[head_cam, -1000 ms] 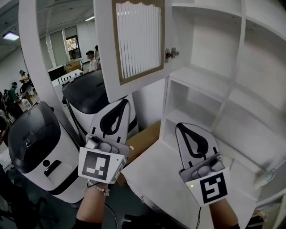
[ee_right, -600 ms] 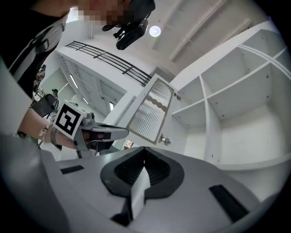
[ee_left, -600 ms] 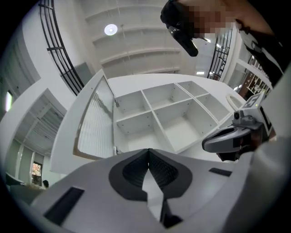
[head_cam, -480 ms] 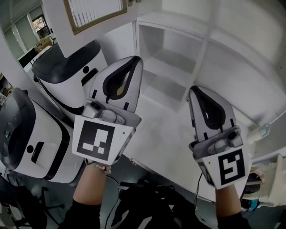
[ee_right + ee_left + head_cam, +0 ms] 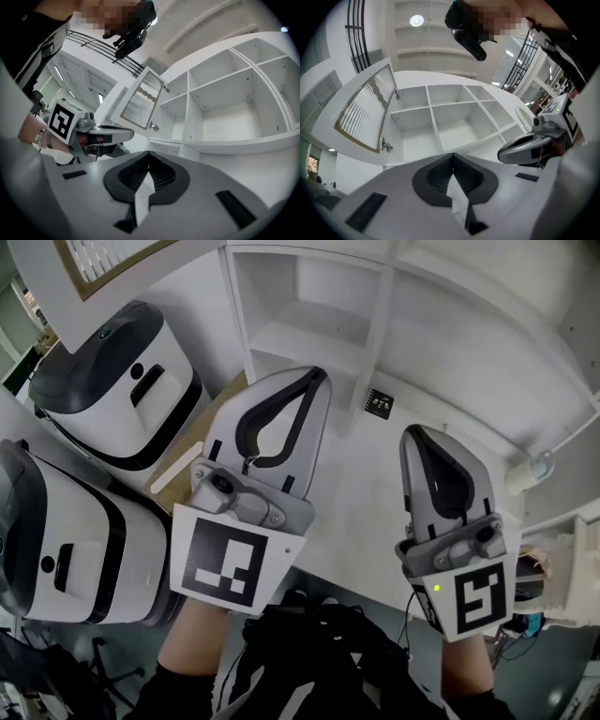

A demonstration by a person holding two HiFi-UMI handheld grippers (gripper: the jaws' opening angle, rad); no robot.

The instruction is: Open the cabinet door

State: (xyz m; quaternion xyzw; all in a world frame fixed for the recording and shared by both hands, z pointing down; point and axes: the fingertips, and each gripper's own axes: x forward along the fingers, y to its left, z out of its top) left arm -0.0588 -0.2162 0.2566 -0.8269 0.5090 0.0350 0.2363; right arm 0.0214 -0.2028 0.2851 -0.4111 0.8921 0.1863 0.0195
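The white cabinet door (image 5: 94, 263) with its ribbed glass pane and wooden frame stands swung open at the top left of the head view. It also shows in the left gripper view (image 5: 365, 112) and the right gripper view (image 5: 143, 101), hinged to the white shelf unit (image 5: 375, 324). My left gripper (image 5: 314, 376) is shut and empty, below the door and apart from it. My right gripper (image 5: 417, 432) is shut and empty too, over the white ledge in front of the shelves. Each gripper sees the other: right gripper (image 5: 525, 147), left gripper (image 5: 110, 133).
Two white-and-black machines (image 5: 112, 381) (image 5: 47, 540) stand at the left below the door. A brown board (image 5: 202, 460) lies between them and the shelf unit. A small black tag (image 5: 380, 404) sits on the ledge. A clear hook (image 5: 539, 465) is at the right.
Both grippers have dropped and drawn back from the door, still shut. The head view has tipped down, so the door has slid up into the top left corner.
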